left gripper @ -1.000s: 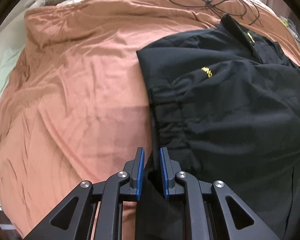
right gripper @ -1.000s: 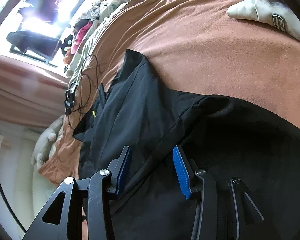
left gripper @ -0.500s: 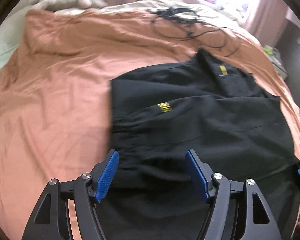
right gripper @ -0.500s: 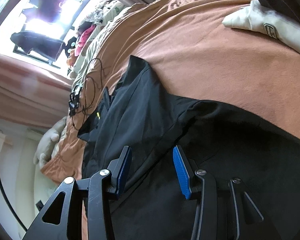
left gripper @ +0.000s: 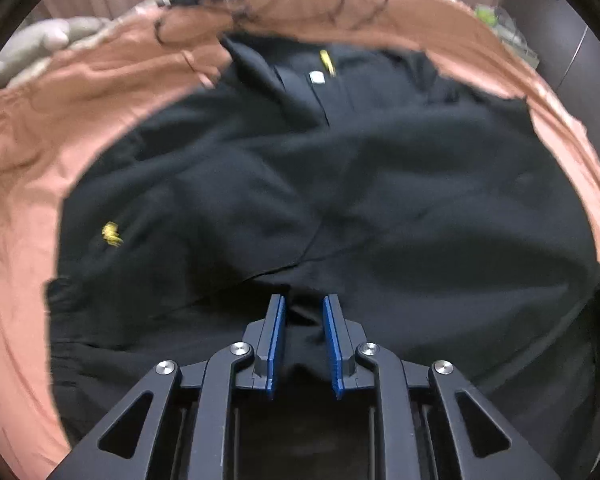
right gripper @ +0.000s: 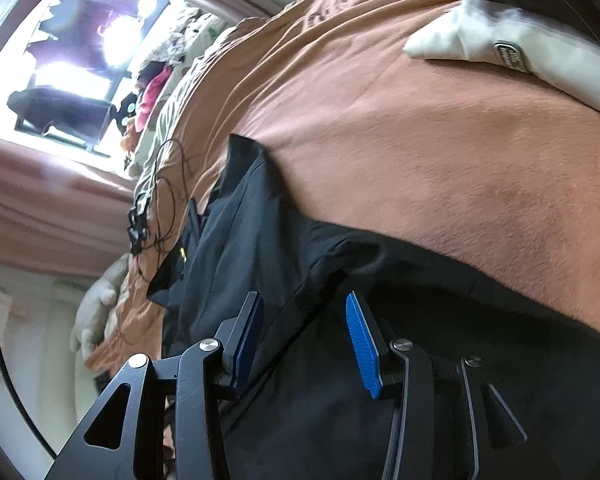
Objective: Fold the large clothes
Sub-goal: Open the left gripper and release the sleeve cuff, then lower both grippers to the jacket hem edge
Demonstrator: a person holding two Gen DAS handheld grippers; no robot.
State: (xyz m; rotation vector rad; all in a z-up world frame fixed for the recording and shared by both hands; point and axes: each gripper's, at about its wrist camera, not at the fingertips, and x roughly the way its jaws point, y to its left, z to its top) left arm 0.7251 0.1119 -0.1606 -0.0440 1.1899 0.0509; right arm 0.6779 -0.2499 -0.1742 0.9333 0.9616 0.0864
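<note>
Your black shirt [left gripper: 340, 200] lies spread flat on the bed's orange blanket [left gripper: 60, 120], and everything here is placed from that shirt. Its collar [left gripper: 320, 76] points away from you toward the far edge of the bed, so the long axis runs from collar straight back to the hem under your hands.

Your left gripper [left gripper: 304, 344] sits over the middle of the near hem, tipped steeply down, with the body of the shirt stretching ahead of it. Its jaws are closing, already narrow, and a ridge of black cloth stands between the blue pads; the blur makes it hard to say whether the pads press that cloth yet.

Your right gripper [right gripper: 304, 344] is at the shirt's right side, its jaws roughly half open over a raised fold of the side edge. The cloth rises between the pads, but you cannot tell from here that they pinch it.

The left gripper is the nearer one to the centre line of the shirt, so any fold toward the collar seems to turn on that hold.

The hem itself is hidden beneath both grippers, and the tangle of black cable [right gripper: 164, 200] beyond the collar is smeared in the left view.
</note>
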